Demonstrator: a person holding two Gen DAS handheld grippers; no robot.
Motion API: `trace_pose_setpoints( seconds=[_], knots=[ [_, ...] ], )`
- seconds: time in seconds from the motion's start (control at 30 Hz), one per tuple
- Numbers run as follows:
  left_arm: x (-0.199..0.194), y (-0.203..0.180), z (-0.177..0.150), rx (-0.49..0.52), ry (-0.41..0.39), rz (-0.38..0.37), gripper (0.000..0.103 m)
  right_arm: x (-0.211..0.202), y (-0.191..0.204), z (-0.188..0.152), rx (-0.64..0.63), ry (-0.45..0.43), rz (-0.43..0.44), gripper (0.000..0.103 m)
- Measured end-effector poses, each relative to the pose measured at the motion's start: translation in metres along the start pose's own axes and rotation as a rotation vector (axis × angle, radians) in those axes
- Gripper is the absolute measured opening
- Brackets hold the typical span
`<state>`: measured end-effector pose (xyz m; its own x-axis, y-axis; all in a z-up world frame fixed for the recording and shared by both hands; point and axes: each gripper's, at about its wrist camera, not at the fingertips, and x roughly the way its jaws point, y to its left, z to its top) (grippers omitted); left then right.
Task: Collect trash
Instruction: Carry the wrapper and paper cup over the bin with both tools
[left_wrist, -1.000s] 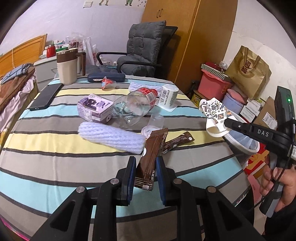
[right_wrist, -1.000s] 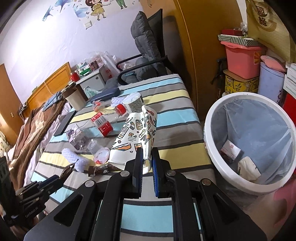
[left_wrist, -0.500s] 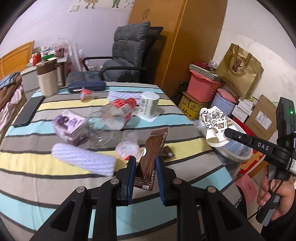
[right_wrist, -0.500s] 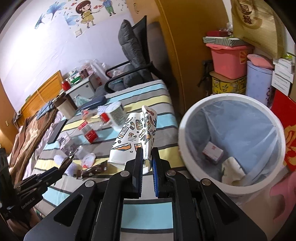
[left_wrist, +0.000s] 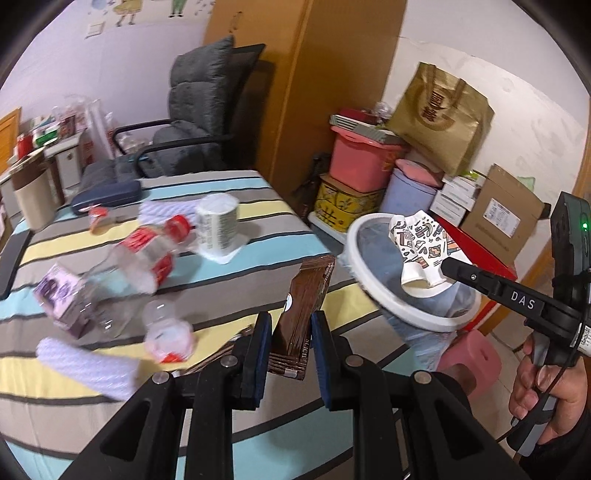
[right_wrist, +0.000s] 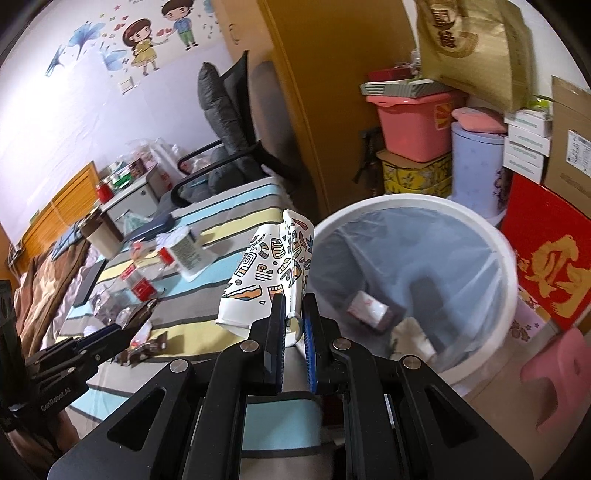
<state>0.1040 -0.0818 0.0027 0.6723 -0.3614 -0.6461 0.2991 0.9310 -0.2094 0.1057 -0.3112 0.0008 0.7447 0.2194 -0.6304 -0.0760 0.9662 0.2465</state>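
My left gripper (left_wrist: 289, 345) is shut on a brown snack wrapper (left_wrist: 303, 310), held above the striped table (left_wrist: 258, 206) near its right edge. My right gripper (right_wrist: 292, 325) is shut on a crushed patterned paper cup (right_wrist: 271, 275), which hangs at the left rim of the white trash bin (right_wrist: 491, 236). From the left wrist view the same cup (left_wrist: 419, 251) sits over the bin (left_wrist: 365, 273), held by the right gripper (left_wrist: 447, 266). The bin has a clear liner and a few pieces of trash at its bottom.
On the table lie a plastic bottle (left_wrist: 147, 254), a white cup (left_wrist: 216, 225), a purple carton (left_wrist: 59, 295), a white roll (left_wrist: 85, 363), a small wrapper (right_wrist: 142, 347) and a phone (right_wrist: 88, 282). A pink stool (left_wrist: 469, 360), boxes, a pink bucket (right_wrist: 415, 125) and a chair (left_wrist: 192, 118) surround the bin.
Both grippers have moved right toward the bin with their loads. The cup has gone from over the table to the bin's rim; the wrapper has lifted clear of the tabletop.
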Motion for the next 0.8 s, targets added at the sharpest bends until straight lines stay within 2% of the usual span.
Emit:
trace_pose_setpoints(
  seconds=[0.4, 0.8],
  knots=[
    [0.037, -0.049, 0.024, 0.082, 0.021, -0.077, 0.022, -0.007, -0.042, 0.003, 0.069, -0.017, -0.089, 0.011],
    [0.077, -0.085, 0.036, 0.129, 0.066, -0.138, 0.023, -0.007, -0.06, 0.0, 0.085, -0.001, -0.151, 0.012]
  ],
)
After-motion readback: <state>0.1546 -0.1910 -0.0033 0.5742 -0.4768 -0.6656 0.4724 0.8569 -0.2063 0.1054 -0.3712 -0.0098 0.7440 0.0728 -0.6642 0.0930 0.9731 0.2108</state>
